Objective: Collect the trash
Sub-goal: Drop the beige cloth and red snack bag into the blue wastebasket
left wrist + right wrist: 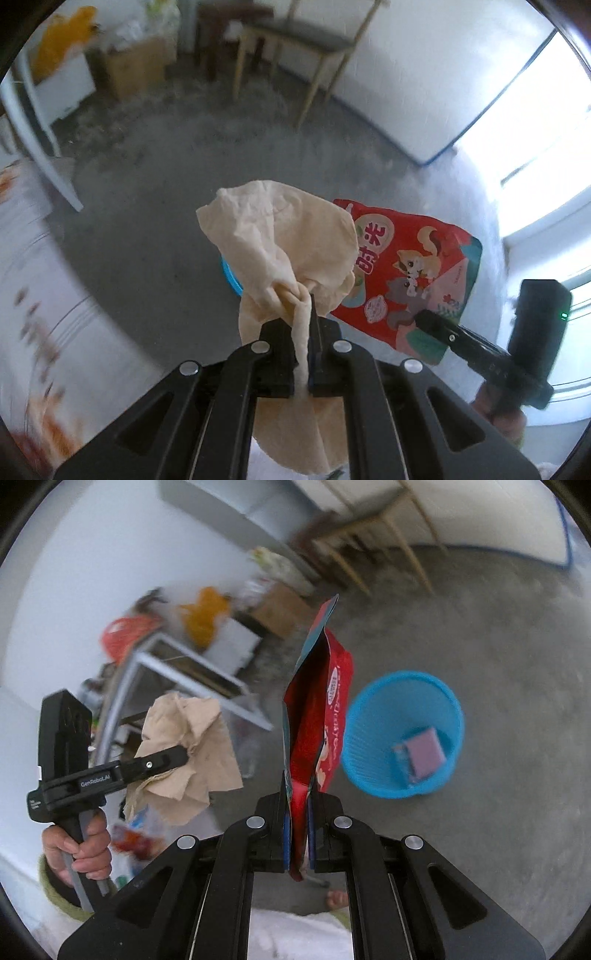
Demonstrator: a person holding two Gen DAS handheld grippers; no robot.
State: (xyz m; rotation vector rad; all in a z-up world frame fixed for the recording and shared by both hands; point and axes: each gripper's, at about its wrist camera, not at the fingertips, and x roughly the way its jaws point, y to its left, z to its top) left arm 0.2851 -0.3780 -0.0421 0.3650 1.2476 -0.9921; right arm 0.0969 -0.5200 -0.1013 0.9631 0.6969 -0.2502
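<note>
My left gripper point(301, 325) is shut on a crumpled beige paper napkin point(280, 243), which fans out above the jaws and hangs below them. The same napkin point(184, 746) and the left gripper point(181, 755) show at the left of the right wrist view, held by a hand. My right gripper point(297, 812) is shut on the lower edge of a red snack bag point(321, 716) that stands upright, edge-on. That red snack bag point(413, 273) shows its printed cartoon face in the left wrist view, with the right gripper point(424, 317) at its lower corner. A blue plastic waste basket point(373, 716) stands on the floor to the right of the bag, with a purple packet point(424, 755) inside.
Grey concrete floor point(155, 192) stretches ahead. A wooden chair point(295, 44), a cardboard box point(133, 70) and a white metal rack point(177, 664) stand along the far wall. A patterned white surface point(29, 280) lies at the left. A sliver of the blue basket point(231, 277) peeks from behind the napkin.
</note>
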